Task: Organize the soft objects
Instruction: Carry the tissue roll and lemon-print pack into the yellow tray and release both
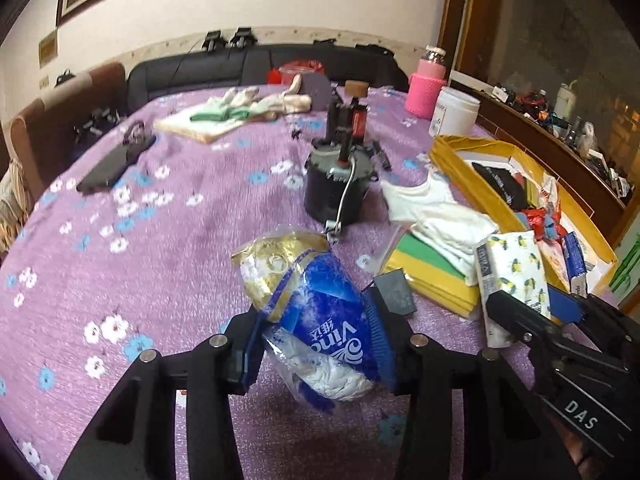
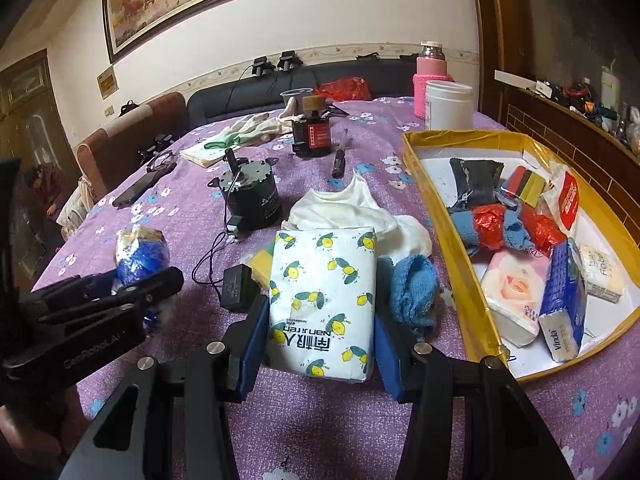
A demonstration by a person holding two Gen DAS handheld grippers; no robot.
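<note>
Item 1: blue-and-gold tissue pack, crinkled plastic wrap, held between the fingers of the left gripper. The pads press both its sides; it appears lifted just clear of the purple floral cloth on the bench.

Item 2: lemon-print tissue pack, right of item 1, between item 1 and the yellow tray. The right gripper has its fingers about half spread and closed on the pack's 2 long edges; the pack seems to rest on the cloth.

Step in hand, as judged: both packs gripped, transfer to the tray pending. The next move calls for lifting each pack over the tray's near wall and releasing it among the soft goods already inside.

Other items near item 2: white cloth behind, blue towel touching its right side, black motor further back.

View notes: the right wrist view alone shows the tray's interior in full and the blue towel. The left wrist view alone shows the grip on item 1 and the green and yellow sheets beneath the white cloth.
</note>
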